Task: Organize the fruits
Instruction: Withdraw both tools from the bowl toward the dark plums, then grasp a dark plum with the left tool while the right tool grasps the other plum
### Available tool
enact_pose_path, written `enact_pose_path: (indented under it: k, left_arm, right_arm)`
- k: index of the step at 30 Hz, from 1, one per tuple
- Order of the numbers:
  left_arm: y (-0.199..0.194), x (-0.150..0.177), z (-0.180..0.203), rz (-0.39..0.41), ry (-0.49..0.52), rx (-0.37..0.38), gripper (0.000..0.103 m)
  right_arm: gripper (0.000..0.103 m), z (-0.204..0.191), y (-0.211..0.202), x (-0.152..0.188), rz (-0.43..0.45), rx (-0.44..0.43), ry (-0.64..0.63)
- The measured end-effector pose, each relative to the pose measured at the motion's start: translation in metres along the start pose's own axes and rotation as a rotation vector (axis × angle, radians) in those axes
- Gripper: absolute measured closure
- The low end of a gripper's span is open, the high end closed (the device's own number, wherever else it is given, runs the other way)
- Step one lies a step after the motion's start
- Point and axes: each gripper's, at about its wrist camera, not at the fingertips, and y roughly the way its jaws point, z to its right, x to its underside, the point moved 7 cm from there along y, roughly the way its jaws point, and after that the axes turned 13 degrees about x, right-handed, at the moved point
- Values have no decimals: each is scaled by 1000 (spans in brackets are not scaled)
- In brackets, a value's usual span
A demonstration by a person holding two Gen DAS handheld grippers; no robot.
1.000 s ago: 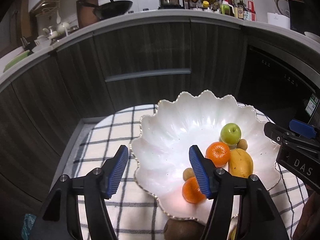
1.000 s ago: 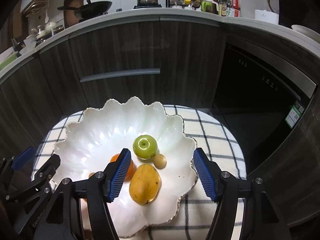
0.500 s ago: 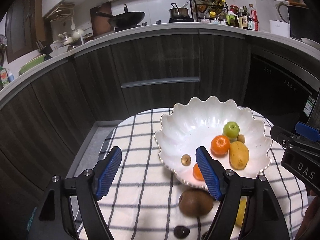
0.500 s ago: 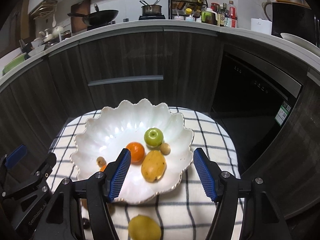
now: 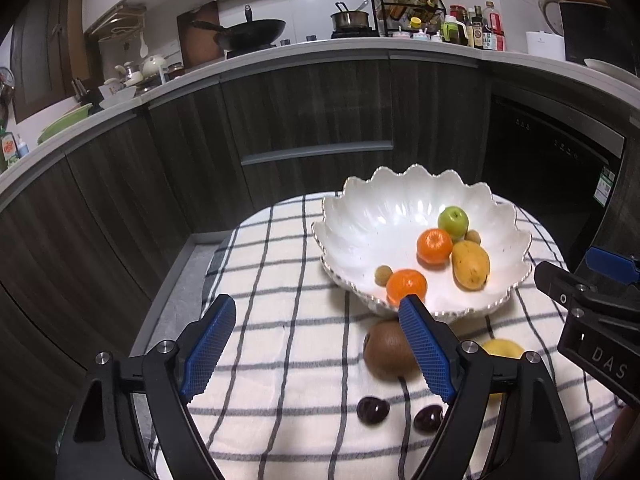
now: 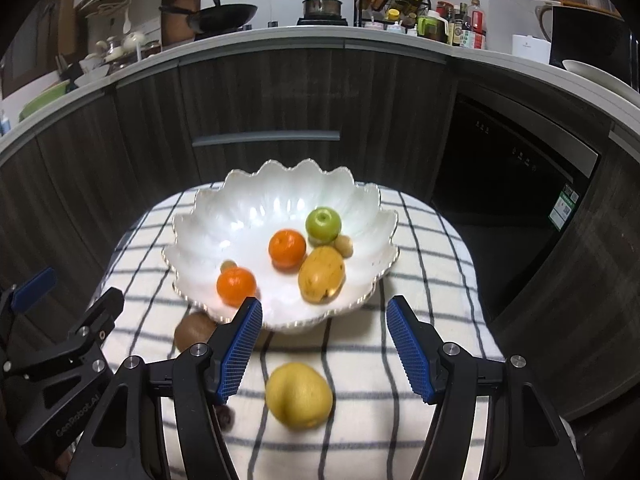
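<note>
Gaping wide — both tools (image 5: 316,338) (image 6: 324,344) empty-handed.

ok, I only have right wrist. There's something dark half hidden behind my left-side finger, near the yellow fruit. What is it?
Observer: The left wrist view shows two dark fruits there, not one. They lie side by side on the checked cloth.
Operator: Is the left gripper carrying anything? I only see its body.
Observer: No. The left gripper has its fingers wide apart and nothing between them.
</note>
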Motion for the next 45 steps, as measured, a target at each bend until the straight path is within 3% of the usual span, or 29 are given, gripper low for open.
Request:
enact_pose_path:
  k: [11, 26, 35, 45]
  left_arm:
    - [20, 37, 8, -60, -5, 66, 19]
    - [56, 81, 11, -182, -7, 84, 20]
    - [69, 94, 12, -223, -25, 121, 37]
    - [77, 102, 21, -256, -23, 162, 63]
  right_arm:
    - [37, 0, 15, 35, -54, 6, -13]
    - [37, -6, 41, 71, -144, 0, -40]
    - [37, -14, 41, 78, -160, -1, -68]
    - [37, -16, 44, 79, -168, -24, -56]
